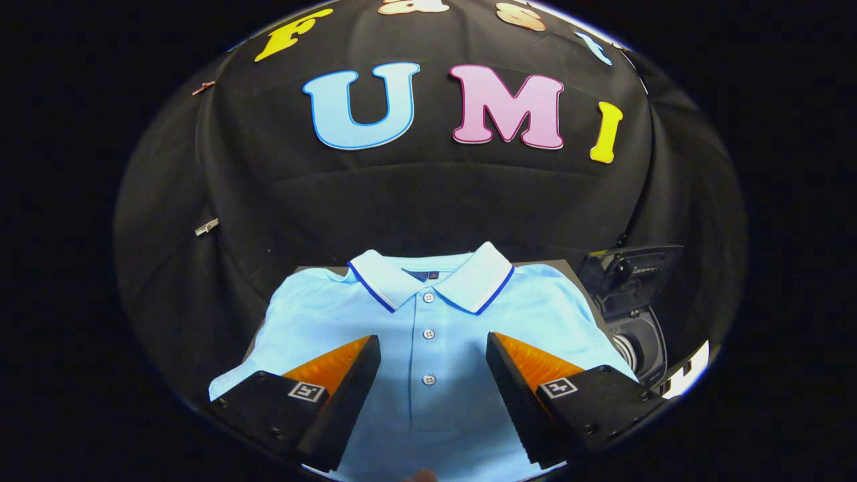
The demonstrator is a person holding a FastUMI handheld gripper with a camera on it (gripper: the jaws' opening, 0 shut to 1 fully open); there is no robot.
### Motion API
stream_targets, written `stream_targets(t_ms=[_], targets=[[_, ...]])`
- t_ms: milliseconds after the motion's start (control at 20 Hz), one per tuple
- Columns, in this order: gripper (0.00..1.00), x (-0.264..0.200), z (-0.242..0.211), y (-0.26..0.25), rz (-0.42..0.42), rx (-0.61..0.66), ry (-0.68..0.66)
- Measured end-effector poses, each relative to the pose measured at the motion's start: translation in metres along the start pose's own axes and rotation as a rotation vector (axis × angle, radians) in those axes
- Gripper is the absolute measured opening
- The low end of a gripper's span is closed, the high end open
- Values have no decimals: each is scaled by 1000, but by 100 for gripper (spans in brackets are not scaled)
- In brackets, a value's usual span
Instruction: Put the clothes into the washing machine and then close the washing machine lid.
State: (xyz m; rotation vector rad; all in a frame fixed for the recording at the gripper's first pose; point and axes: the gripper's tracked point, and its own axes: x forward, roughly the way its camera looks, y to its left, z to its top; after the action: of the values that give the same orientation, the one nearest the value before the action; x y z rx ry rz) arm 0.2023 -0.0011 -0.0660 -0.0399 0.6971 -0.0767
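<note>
Both fingers (361, 375) of the hand-held gripper (433, 355) are being held wide apart, released, with nothing being pressed between them. Between and beneath the fingers, a light blue polo shirt (428, 314) is being shown lying flat, front side up, on a dark table (556, 264). Its button placket (428, 335) is being framed midway between the fingertips, three white buttons being visible. The white collar (479, 281), edged in dark blue, is being seen just ahead of the fingertips. Whether the fingers are touching the fabric cannot be told. Beyond the right finger, beside the shirt's sleeve, a small dark washing machine (636, 335) is being seen with its lid (633, 268) raised open.
</note>
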Motion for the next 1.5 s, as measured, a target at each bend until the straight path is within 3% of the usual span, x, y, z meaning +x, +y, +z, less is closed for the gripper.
stream_targets(t_ms=[400, 850, 900, 950, 1100, 1200, 1500], targets=[[100, 1, -18, -5, -19, -63, 170], [99, 4, -17, -7, -43, -16, 260], [97, 5, -18, -8, -41, -19, 263], [88, 6, -18, -9, -36, -15, 266], [88, 6, -16, -9, -33, -22, 265], [64, 5, -18, -8, -25, -37, 262], [63, 5, -18, -7, -11, -29, 289]])
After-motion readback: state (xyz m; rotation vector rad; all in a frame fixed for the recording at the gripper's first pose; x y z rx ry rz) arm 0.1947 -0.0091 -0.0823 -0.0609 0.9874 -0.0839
